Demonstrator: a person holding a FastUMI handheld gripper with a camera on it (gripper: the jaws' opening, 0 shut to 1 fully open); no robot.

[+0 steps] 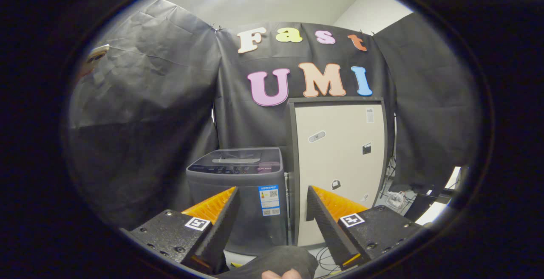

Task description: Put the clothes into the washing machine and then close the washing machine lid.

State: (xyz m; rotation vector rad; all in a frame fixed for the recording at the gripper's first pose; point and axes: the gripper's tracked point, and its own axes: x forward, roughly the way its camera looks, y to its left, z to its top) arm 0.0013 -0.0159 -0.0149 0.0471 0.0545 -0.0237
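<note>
The claw (272,207) stands open, its two fingers spread wide with nothing pressed between them. Low down between the finger bases lies a dark grey garment (276,262), a rumpled mound of cloth, with a bit of a person's hand (281,274) just showing at its near edge. Whether the hand holds the cloth or merely lies against it I cannot tell.

The garment looks soft and limp, probably light, and it will likely sag and trail once lifted. It has no stiff part to take hold of, so a pinch on a thick fold at the top of the mound seems the safest grip; a thin single layer could slip out between the fingers. As it lies bunched, it has no clear long axis and points no particular way; the heap spreads roughly across the gap between the fingers.

Beyond the fingers stands a grey top-loading washing machine (240,194), upright on the floor, its control panel and lid (238,156) facing up. The lid appears to lie flat and shut, so it would need to be raised before the cloth goes in from above. Just beside the machine, on its right, is a tall pale cabinet door (340,164) in a dark frame, with small stickers on it. The machine stands well apart from the garment, so the load must be carried forward and up over the rim.
</note>
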